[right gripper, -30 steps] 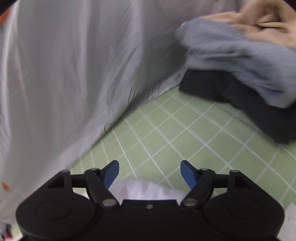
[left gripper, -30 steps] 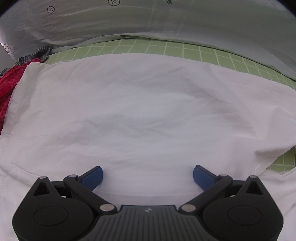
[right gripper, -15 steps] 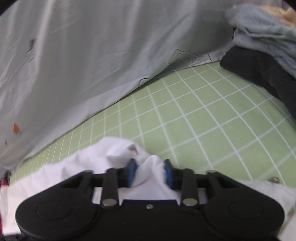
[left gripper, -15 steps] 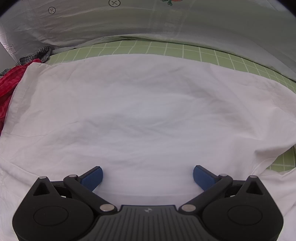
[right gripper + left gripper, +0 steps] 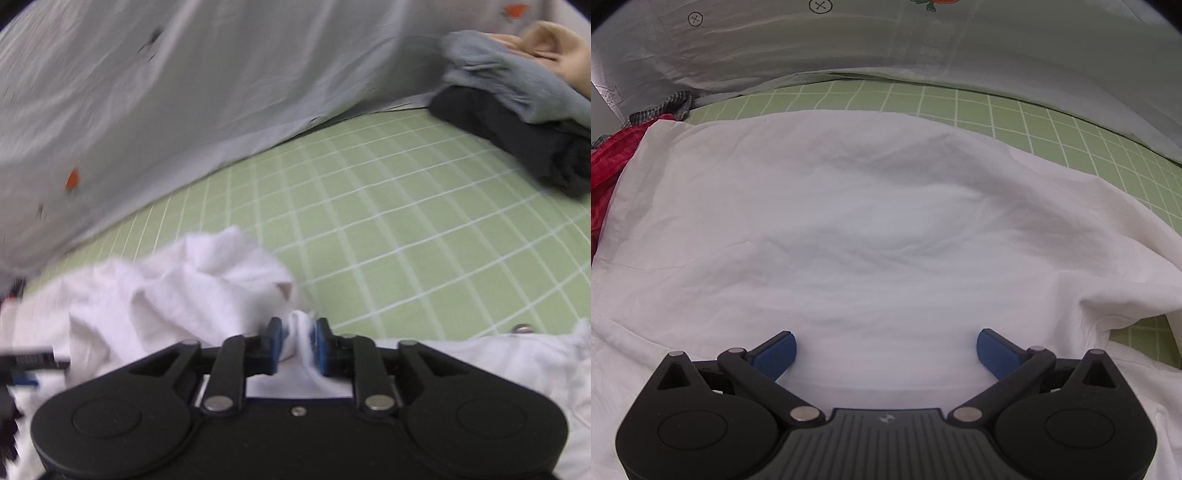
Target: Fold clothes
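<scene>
green gridded mat (image 5: 424,229) covers the counter, with a pale sheet (image 5: 184,92) hanging along its far edge. the white shirt (image 5: 868,221) lies spread over most of the mat's near side, its far hem running parallel to the sheet. a red cloth (image 5: 605,173) pokes out by the shirt's left edge, and a stack of folded clothes (image 5: 517,122) sits at the far right corner.

left tongs (image 5: 885,350) hover wide above the shirt's near part, gripping nothing. right tongs (image 5: 298,345) are narrow, pinched on a bunched fold of the shirt near its right edge, with the cloth around them rucked up into a loose heap.

judging by that grip, a fold of the right side across the body is under way. the pinch looks thin and lumpy, so the cloth could slip out mid-swing. with the left tongs not pressing down, the whole shirt could drag along instead of creasing, giving a crooked fold.
</scene>
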Motion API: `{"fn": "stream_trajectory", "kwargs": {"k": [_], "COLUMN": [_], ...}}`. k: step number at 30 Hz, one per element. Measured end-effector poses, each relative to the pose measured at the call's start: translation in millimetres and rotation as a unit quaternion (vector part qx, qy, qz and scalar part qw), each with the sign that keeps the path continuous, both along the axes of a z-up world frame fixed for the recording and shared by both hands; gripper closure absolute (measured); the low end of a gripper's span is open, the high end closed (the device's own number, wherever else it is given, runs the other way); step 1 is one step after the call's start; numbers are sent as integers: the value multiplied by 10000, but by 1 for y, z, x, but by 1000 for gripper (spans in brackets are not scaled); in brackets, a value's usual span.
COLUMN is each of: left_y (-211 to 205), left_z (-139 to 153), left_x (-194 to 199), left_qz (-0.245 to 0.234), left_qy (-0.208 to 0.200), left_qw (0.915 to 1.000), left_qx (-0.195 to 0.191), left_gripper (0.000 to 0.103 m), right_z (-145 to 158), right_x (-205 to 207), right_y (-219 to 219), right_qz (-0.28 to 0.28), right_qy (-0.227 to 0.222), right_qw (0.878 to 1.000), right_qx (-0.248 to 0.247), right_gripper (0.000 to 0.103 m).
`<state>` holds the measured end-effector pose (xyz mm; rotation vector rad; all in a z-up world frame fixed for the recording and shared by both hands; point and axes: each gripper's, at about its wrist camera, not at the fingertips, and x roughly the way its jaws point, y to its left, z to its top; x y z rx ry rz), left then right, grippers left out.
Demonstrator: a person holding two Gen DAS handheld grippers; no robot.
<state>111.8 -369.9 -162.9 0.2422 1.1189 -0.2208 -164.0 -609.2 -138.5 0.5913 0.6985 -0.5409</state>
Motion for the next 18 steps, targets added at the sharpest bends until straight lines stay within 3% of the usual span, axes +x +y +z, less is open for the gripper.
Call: {"fn": "stream_trajectory", "kwargs": {"k": [5,10,15,18], "left_y": [1,2,2,1], "left_z": [-1,-1,0,-1], "left_x": [0,0,-1,-1], "left_qz": [8,18,27,27], "left_qy": [-12,-15,-30,-21], "left_qw": [10000,10000,10000,10000], "left_qx": [-53,-88,-81,-83], "left_gripper": [0,0,0,0], "right_z": [9,-7,-3,2], "right_x": [-17,-28,-32,-29], "right_y": [-32,-46,-27,-31], "right_qz": [-835,-814,-450,-497], "right_qy": [173,909,846,524], "right_qw": [9963,9923,9948,9973], "right_qx": [-143,-215,-358,-157], "right_gripper": [65,63,60,55]}}
